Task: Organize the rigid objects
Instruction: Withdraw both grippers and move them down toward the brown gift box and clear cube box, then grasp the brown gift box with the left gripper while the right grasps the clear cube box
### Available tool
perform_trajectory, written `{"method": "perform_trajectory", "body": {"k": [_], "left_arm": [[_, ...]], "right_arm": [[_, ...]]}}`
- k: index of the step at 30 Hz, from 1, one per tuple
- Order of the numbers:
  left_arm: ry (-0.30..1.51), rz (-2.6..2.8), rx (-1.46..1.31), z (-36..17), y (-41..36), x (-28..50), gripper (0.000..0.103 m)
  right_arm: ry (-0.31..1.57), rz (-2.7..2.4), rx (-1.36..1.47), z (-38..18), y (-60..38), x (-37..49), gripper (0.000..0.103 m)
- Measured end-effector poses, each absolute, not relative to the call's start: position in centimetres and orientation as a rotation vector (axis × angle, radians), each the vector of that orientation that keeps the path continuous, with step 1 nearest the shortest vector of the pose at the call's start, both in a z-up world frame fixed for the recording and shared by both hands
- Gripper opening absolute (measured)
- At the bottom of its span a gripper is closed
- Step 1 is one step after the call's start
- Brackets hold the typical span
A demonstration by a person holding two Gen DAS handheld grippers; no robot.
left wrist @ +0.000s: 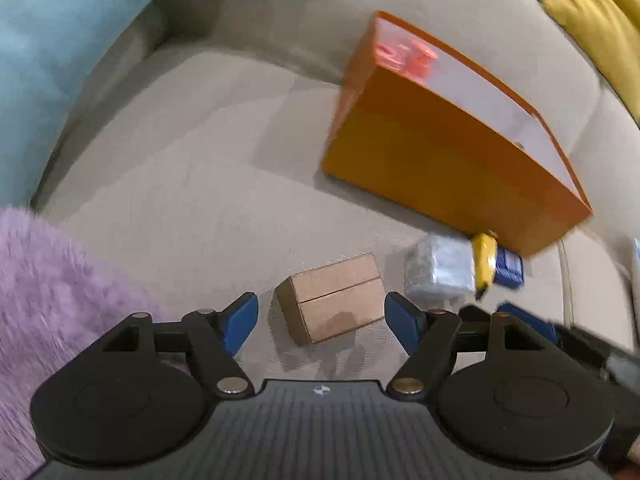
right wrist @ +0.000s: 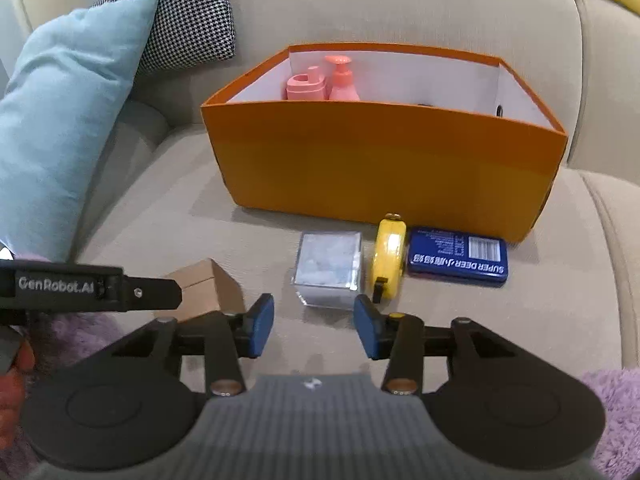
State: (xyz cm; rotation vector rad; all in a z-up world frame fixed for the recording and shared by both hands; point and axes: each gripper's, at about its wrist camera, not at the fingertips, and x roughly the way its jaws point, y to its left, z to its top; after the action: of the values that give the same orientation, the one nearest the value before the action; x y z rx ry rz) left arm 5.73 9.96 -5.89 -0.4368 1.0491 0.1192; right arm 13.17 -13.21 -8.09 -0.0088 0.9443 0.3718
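A small cardboard box [left wrist: 334, 304] lies on the beige sofa seat, just beyond and between the wide-open fingers of my left gripper [left wrist: 322, 320]; the pads do not touch it. My right gripper [right wrist: 314, 328] is open and holds nothing, just short of a clear plastic cube [right wrist: 328, 270]. Right of the cube stand a yellow tape measure [right wrist: 388, 256] and a flat blue tin [right wrist: 458, 258]. Behind them stands an open orange box [right wrist: 380, 168] with two pink bottles [right wrist: 342, 80] in its back left corner. The cardboard box [right wrist: 208, 284] is partly hidden behind the left tool's black housing [right wrist: 80, 288].
A teal cushion [right wrist: 60, 140] and a houndstooth cushion [right wrist: 188, 12] lean at the sofa's left, a yellow cushion [left wrist: 592, 12] at the back right. A fluffy purple blanket [left wrist: 52, 300] covers the near left. A hand [right wrist: 12, 384] holds the left tool.
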Motion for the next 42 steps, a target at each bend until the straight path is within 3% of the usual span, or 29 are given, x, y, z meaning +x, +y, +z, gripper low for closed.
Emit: {"method": "perform_trajectory", "body": {"k": [18, 23, 29, 42], "left_arm": [[1.106, 0.190, -0.484, -8.5, 8.4, 8.0, 0.086], [1.111, 0.156, -0.495, -8.6, 8.5, 8.3, 0.076], [1.107, 0.108, -0.438, -7.9, 8.3, 7.7, 0.074], [1.319, -0.089, -0.312, -7.2, 6.0, 7.0, 0.073]], "right_arm": [[0.941, 0.364, -0.103, -11.0, -11.4, 15.9, 0.050], [0.957, 0.360, -0.087, -11.8, -11.4, 16.7, 0.050], [0.942, 0.378, -0.115, -11.3, -11.3, 15.8, 0.050], [1.014, 0.387, -0.110, -10.2, -13.9, 11.4, 0.049]]}}
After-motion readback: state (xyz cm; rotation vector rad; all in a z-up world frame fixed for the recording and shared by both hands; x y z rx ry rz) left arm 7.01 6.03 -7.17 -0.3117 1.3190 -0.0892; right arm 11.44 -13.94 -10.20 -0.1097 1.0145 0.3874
